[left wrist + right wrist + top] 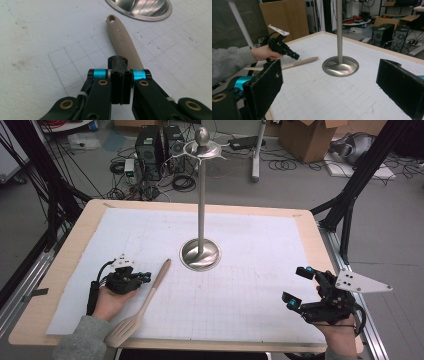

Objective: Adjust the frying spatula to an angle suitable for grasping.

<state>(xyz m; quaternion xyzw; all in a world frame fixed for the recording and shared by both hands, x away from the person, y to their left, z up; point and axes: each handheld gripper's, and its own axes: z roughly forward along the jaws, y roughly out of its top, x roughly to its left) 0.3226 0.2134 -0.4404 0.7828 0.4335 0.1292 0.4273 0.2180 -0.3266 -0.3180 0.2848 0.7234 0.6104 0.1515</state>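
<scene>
Left gripper [145,277], jaws pressed together, nears the spatula [142,307] handle; approaching closed could knock it toward three o'clock.

The spatula [145,305] is beige, with a long slim handle and a slotted flat blade. It lies flat on the surface, set slantwise: its handle end, pierced by a small hanging hole, points toward the round steel stand base [200,254] and stops near it without touching, while its blade lies well away from that base.
</scene>
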